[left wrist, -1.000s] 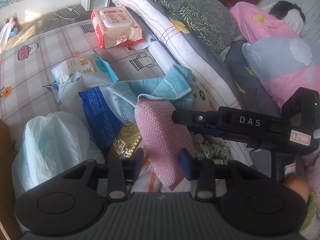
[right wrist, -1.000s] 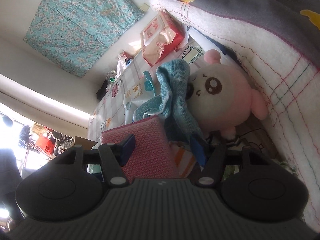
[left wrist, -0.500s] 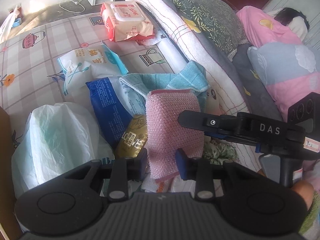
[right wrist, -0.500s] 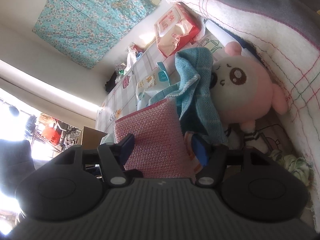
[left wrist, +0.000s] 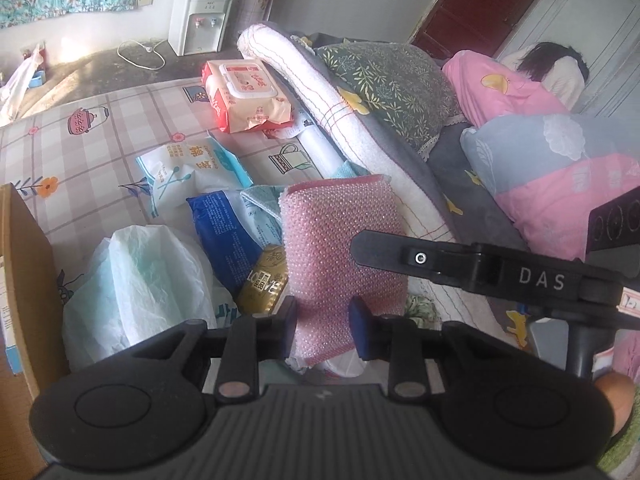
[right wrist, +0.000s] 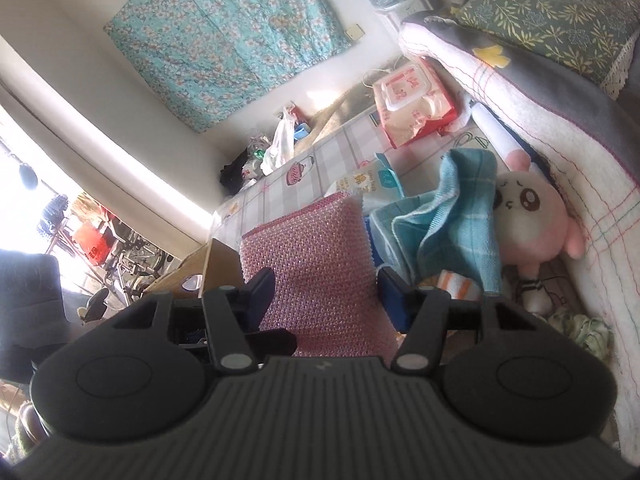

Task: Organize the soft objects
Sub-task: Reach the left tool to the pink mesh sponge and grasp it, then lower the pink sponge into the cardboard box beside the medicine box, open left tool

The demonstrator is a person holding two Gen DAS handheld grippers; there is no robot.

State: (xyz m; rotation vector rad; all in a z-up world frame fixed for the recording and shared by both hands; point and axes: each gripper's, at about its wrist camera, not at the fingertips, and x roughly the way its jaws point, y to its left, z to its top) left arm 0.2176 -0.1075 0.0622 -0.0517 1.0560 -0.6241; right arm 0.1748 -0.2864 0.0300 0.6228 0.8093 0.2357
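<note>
A pink knobbly sponge cloth stands upright above the cluttered bed. My left gripper is shut on its lower end, a pad on each face. In the right wrist view the same sponge cloth fills the gap of my right gripper. That gripper's jaws are closing, and its pads press on the cloth's two side edges. One right finger crosses in front of the cloth. Behind it lie a teal towel and a pink round plush toy.
On the checked sheet lie a wet-wipes pack, a cotton-swab bag, a blue packet, a gold can and a white plastic bag. A cardboard box stands left. A rolled quilt borders the right, a person beyond.
The left jaws have closed onto the sponge cloth's lower end. Both grippers have risen with the cloth, lifting it off the pile, and the right wrist has rolled.
</note>
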